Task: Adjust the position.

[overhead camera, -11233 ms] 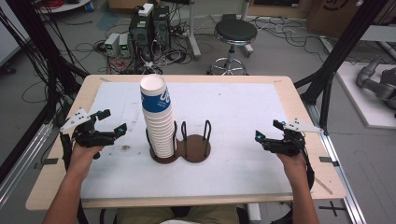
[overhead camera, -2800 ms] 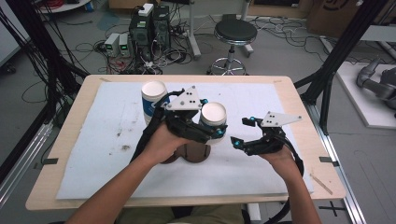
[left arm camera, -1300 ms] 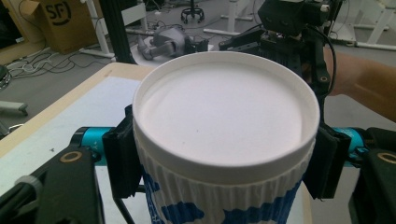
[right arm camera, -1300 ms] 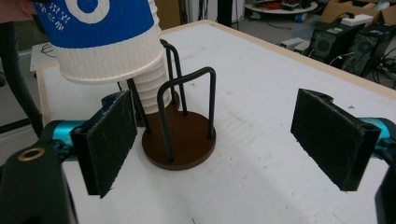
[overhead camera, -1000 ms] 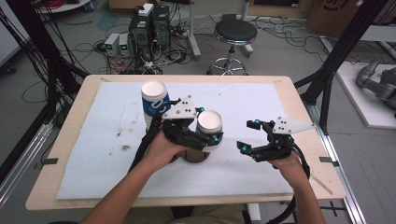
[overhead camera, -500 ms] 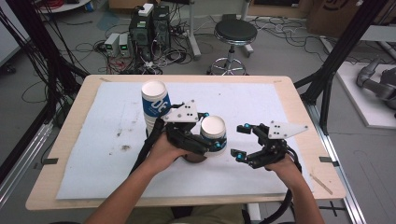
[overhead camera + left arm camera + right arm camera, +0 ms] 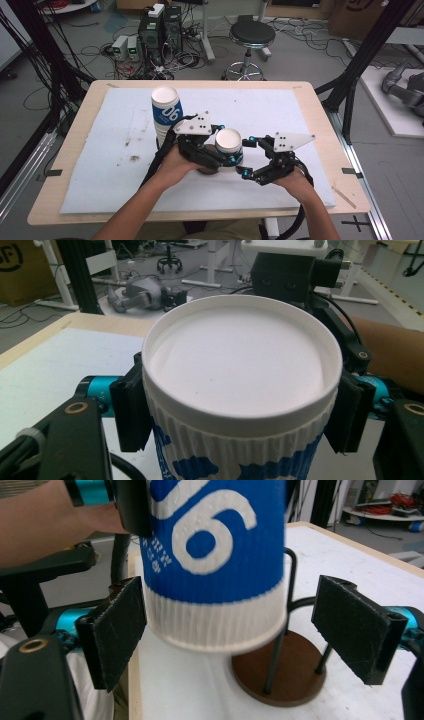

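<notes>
A tall stack of blue-and-white ribbed paper cups (image 7: 165,112) stands at the left of centre on a white foam mat (image 7: 95,165) that covers a pale wooden desk (image 7: 60,150). Just to the right of the stack, the left tool (image 7: 226,150), held in the person's left hand (image 7: 175,167), is clamped on a single blue-and-white ribbed paper cup (image 7: 229,146) near its rim, one black pad on each side of the wall. In the left gripper view that cup (image 7: 240,390) is upright with its open white mouth facing up, and the pads (image 7: 131,407) press on it just under the lip. Seen from the right gripper view, the cup (image 7: 215,560) hangs clear of the mat, its white base above and just beside a round brown cup holder with black wire uprights (image 7: 285,672) that rests on the foam. Further right, the right tool (image 7: 250,157) sits in the person's right hand (image 7: 297,182) with its jaws spread wide, one to either side of the lower part of the held cup. In the right gripper view, its pads (image 7: 357,627) stand apart from the cup wall, with the left pad close to it and the right pad well off. A black round stool (image 7: 251,37) and computer cases (image 7: 160,30) stand on the floor beyond the desk.
</notes>
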Available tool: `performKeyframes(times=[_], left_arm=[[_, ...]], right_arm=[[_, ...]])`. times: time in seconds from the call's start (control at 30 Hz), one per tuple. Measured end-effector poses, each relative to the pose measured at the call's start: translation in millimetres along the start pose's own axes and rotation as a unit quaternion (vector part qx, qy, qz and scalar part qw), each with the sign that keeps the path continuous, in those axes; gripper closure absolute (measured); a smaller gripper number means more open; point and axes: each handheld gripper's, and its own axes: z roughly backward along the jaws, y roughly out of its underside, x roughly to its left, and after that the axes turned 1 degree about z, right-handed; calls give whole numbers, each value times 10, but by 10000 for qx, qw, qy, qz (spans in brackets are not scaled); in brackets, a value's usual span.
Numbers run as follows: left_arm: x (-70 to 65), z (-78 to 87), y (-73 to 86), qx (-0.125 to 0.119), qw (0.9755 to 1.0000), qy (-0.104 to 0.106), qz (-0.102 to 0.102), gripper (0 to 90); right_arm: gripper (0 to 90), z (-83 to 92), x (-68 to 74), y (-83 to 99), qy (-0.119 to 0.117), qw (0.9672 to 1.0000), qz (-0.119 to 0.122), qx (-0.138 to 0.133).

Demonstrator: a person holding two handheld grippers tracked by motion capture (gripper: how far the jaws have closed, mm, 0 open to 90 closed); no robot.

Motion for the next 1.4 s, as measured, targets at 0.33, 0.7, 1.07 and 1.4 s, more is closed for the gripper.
performKeyframes(times=[0.33,0.7,1.07,1.4], left_arm=[[-24,-65,12,45,9997,253,-40,279],[-29,-74,13,16,9994,344,-24,286],[-45,-100,22,154,9991,398,-1,287],[-32,-22,-13,419,9981,457,-42,187]], right_arm=[[143,-112,52,-19,-206,9997,82,-42],[227,-156,66,-39,-378,9992,110,61],[263,-138,71,-78,-435,9983,91,376],[269,-97,101,-168,-208,9956,378,834]])
